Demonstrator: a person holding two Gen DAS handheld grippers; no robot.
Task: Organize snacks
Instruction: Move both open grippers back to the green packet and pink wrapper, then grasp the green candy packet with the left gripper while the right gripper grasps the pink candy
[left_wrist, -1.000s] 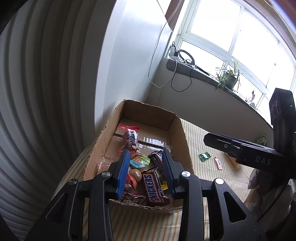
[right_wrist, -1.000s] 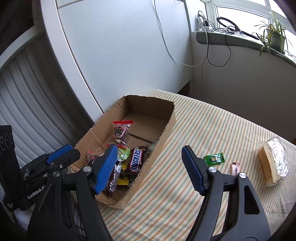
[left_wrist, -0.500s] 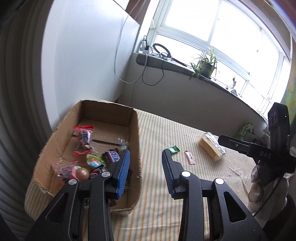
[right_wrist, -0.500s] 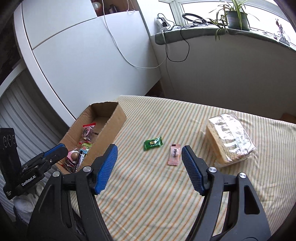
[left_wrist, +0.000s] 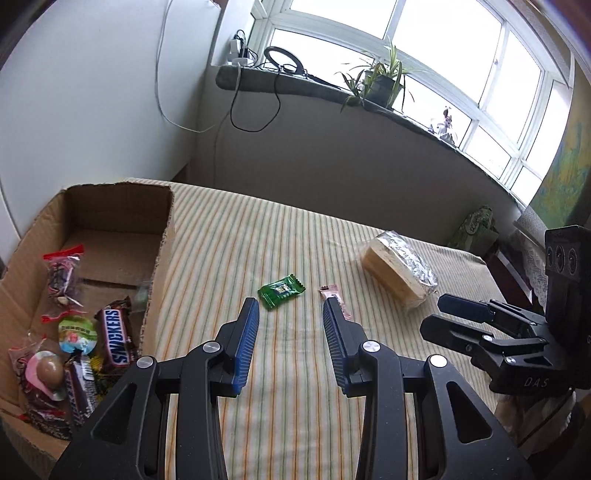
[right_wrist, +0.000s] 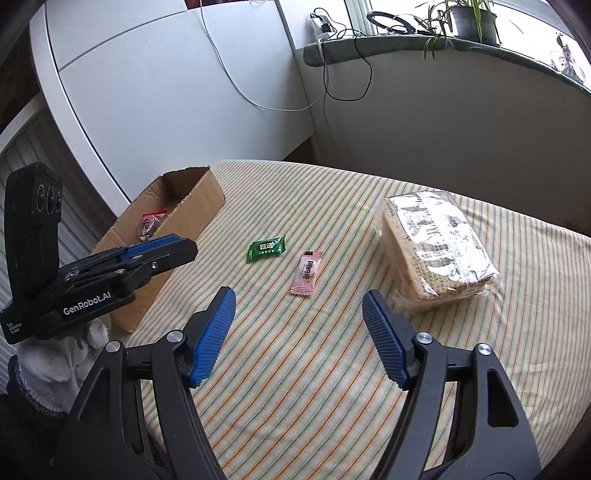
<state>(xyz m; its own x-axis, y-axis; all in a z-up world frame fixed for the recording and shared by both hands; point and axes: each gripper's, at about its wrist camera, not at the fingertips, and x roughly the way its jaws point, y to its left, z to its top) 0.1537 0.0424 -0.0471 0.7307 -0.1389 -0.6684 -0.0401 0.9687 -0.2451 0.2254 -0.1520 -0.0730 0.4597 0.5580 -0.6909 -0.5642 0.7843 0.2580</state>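
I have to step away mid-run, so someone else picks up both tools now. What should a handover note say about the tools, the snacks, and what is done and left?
Left tool: open, empty, above the striped cloth before the small green candy packet.
Right tool: empty, jaws closing slightly, nothing between them; the pink candy wrapper lies just ahead.
Done: the brown cardboard box holds a Snickers bar, a red-sealed clear bag and other sweets.
Left: the green packet, the pink wrapper and the large clear-wrapped wafer pack lie loose on the cloth, outside the box.
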